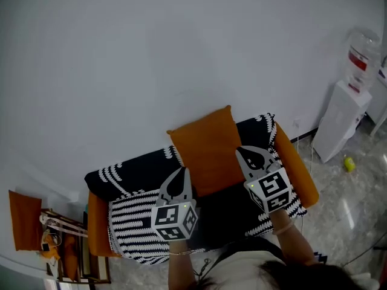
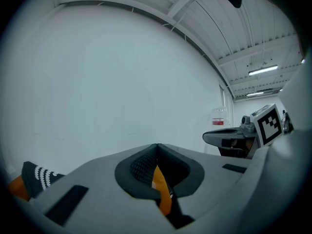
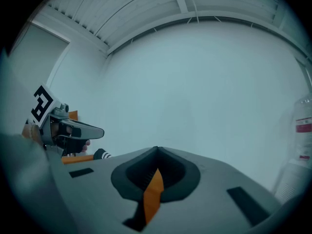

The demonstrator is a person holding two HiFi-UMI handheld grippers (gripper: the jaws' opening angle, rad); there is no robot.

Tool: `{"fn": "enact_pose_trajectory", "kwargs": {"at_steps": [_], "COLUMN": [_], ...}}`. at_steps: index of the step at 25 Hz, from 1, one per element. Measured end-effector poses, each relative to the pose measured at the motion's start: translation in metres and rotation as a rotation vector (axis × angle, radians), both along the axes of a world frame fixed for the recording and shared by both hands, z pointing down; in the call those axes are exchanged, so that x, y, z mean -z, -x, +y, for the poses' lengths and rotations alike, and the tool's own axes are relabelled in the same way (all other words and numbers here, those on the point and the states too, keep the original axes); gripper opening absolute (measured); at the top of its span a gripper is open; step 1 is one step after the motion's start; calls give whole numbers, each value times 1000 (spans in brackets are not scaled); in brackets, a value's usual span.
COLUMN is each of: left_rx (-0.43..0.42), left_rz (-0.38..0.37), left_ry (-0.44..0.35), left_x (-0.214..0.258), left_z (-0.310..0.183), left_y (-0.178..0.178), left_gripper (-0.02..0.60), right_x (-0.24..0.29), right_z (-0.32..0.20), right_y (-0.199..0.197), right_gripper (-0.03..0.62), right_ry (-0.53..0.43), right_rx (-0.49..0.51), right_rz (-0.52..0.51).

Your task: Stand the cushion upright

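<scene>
An orange cushion (image 1: 208, 150) stands tilted back against the white wall, on a sofa (image 1: 297, 173) covered by a black-and-white patterned blanket (image 1: 130, 219). My left gripper (image 1: 179, 173) is at the cushion's lower left edge and my right gripper (image 1: 249, 153) at its right edge. Both are shut with a sliver of orange fabric pinched between the jaws, seen in the left gripper view (image 2: 161, 185) and the right gripper view (image 3: 153, 193). Each gripper view looks over its own jaws at the bare wall. The other gripper (image 2: 229, 138) (image 3: 73, 130) shows at the side.
A white water dispenser (image 1: 346, 115) with a bottle (image 1: 363, 56) stands right of the sofa. A small yellow object (image 1: 349, 163) lies on the tiled floor. At the left are another orange cushion (image 1: 24, 219) and a wooden rack (image 1: 72, 246).
</scene>
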State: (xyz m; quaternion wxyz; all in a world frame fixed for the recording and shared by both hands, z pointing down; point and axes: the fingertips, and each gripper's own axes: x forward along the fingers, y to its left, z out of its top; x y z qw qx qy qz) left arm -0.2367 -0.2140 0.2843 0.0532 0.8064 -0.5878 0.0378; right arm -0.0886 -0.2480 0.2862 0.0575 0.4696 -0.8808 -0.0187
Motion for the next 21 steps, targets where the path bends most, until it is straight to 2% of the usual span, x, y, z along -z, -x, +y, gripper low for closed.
{"fn": "enact_pose_trajectory", "kwargs": {"at_steps": [21], "left_rx": [-46], "left_rz": [31], "left_ry": [-2], "left_x": [-2], "left_z": [35], "left_y": [22], "left_gripper": [20], "right_x": [-2], "right_z": [42], "right_y": [20], "right_gripper": [8], "right_ry": [-6], "right_rx": [-51], "right_rz": [5]}}
